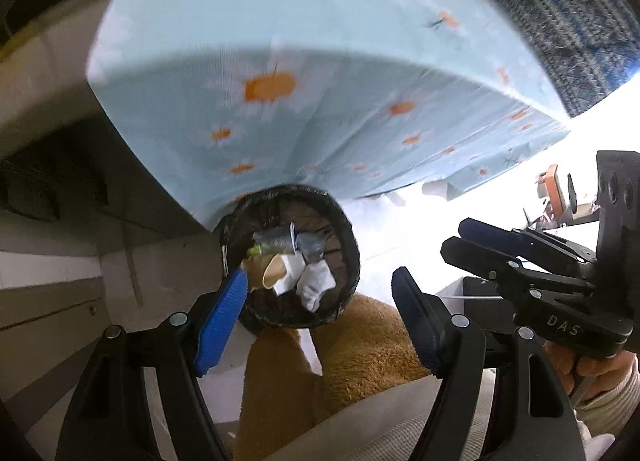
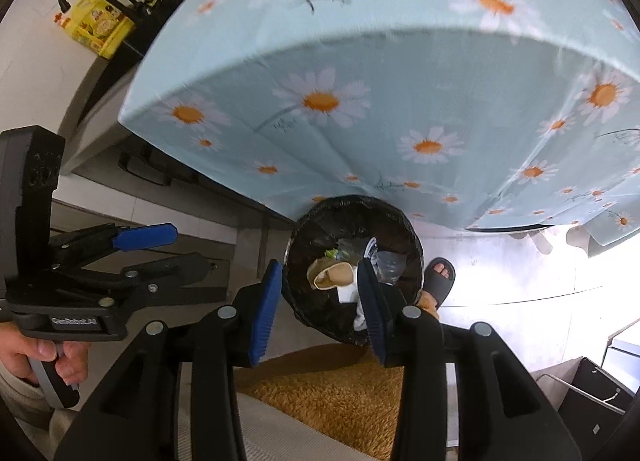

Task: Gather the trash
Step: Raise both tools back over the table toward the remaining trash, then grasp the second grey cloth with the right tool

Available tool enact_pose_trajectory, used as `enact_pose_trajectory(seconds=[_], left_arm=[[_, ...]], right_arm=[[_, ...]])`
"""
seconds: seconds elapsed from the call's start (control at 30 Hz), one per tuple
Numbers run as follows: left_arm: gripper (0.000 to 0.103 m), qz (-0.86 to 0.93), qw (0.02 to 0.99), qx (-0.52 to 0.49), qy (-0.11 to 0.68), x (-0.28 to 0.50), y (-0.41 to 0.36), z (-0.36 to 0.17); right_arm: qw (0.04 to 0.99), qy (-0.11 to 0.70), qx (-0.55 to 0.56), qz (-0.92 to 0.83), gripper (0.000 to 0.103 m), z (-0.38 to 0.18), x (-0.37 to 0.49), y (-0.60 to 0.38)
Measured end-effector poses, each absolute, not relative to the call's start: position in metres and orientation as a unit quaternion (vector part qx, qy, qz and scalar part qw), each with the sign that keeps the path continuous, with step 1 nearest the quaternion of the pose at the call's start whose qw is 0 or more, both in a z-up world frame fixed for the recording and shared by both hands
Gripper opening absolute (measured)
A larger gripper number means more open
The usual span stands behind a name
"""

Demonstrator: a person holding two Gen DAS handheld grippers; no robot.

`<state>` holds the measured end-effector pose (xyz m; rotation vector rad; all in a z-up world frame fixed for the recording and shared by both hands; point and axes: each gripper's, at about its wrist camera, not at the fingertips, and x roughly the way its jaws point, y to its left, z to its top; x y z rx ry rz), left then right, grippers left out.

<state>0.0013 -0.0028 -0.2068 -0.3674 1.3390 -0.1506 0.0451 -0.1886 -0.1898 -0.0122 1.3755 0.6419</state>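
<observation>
Black grippers — left (image 1: pixel 320 317) "GenRobot.AI", right (image 2: pixel 318 311) "DAS" — both spread, empty, above bin (image 2: pixel 408 229).

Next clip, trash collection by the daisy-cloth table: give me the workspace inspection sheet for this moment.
Surface: table under a daisy cloth, mostly bare.
Job's things: black-lined bin on the floor, holding paper cups and white wrappers.
Clutter: yellow box, left of table.
Grippers: left hand-held gripper open, empty; right hand-held gripper open, empty, both above the bin.
Cables: nothing seen.
Surroundings: tiled floor, person's sandal beside bin.
</observation>
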Motion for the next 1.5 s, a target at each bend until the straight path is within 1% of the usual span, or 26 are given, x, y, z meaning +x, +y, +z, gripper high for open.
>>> enact_pose_trajectory(seconds=[0.1,0.13,0.17,0.5,0.57,0.73,0.9,0.97,1.23,1.5], left_arm=[[0.072,-0.079,0.776,-0.165,0.604,0.001,-0.002,-0.192],[0.072,-0.080,0.778,-0.164,0.601,0.001,-0.001,-0.189],[0.072,-0.082,0.781,-0.163,0.598,0.001,-0.001,-0.184],[0.072,-0.070,0.809,-0.142,0.566,0.011,0.007,-0.145],[0.072,-0.064,0.814,-0.142,0.559,0.015,0.010,-0.137],[0.072,-0.036,0.821,-0.146,0.551,0.027,0.019,-0.129],[0.072,-0.003,0.821,-0.165,0.547,0.036,0.027,-0.124],[0.072,0.012,0.821,-0.168,0.546,0.041,0.030,-0.121],[0.072,0.061,0.819,-0.191,0.537,0.058,0.038,-0.111],[0.072,0.111,0.818,-0.213,0.522,0.083,0.041,-0.101]], right_arm=[[0.739,0.607,-0.004,0.293,0.041,-0.172,0.046,-0.190],[0.743,0.602,-0.004,0.294,0.044,-0.168,0.046,-0.190],[0.747,0.595,-0.002,0.295,0.045,-0.162,0.046,-0.190],[0.772,0.553,0.003,0.314,0.045,-0.119,0.076,-0.189],[0.776,0.543,0.002,0.320,0.049,-0.112,0.084,-0.187],[0.787,0.518,-0.009,0.336,0.054,-0.093,0.118,-0.181],[0.791,0.499,-0.025,0.352,0.055,-0.081,0.159,-0.170],[0.793,0.489,-0.030,0.363,0.058,-0.075,0.179,-0.164],[0.784,0.474,-0.049,0.397,0.058,-0.071,0.242,-0.139],[0.760,0.481,-0.065,0.433,0.058,-0.090,0.285,-0.115]])
